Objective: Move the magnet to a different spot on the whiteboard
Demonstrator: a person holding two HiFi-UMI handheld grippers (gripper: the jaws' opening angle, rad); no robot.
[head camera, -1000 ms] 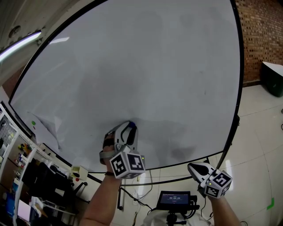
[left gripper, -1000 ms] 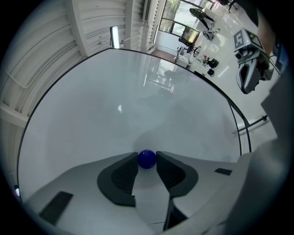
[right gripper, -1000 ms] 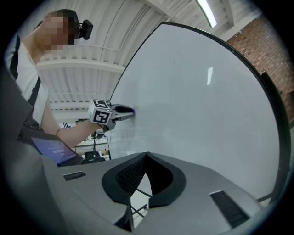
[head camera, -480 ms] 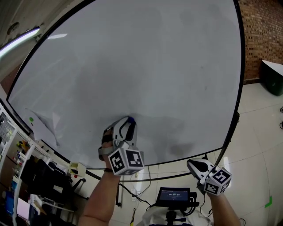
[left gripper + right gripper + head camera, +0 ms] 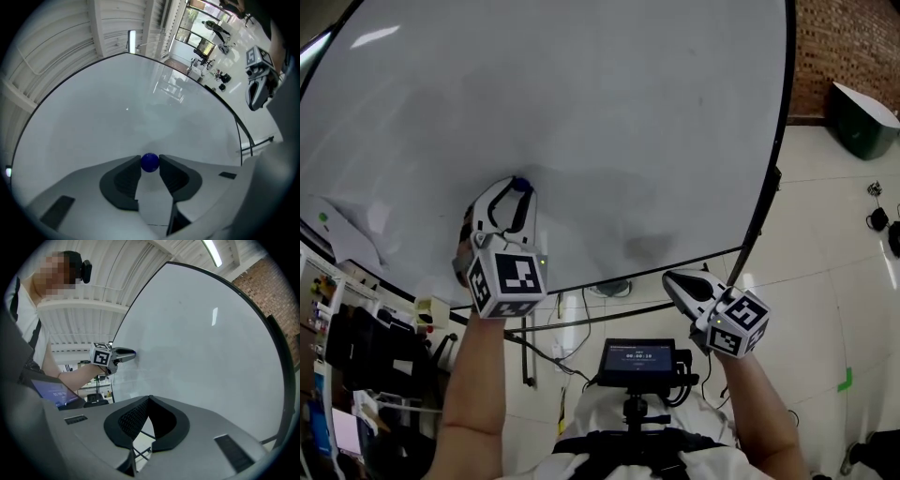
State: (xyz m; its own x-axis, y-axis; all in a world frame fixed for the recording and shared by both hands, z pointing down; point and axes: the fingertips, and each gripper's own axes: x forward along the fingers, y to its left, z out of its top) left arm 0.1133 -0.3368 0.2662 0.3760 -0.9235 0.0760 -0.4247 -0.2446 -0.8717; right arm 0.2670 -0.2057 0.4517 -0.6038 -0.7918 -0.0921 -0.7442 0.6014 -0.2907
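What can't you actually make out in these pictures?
Head view: the left gripper hides most of the blue magnet; no view shows whether it touches the whiteboard.
Head view: the whiteboard's top is cut off by the picture's edge.
Head view: the writing on the screen is too small to read.

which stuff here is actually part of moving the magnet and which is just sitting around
In the job: blue magnet, gripped by the left gripper; whiteboard.

Just around: right gripper, shut and empty; screen on a stand; paper sheet at the board's left edge; brick wall.
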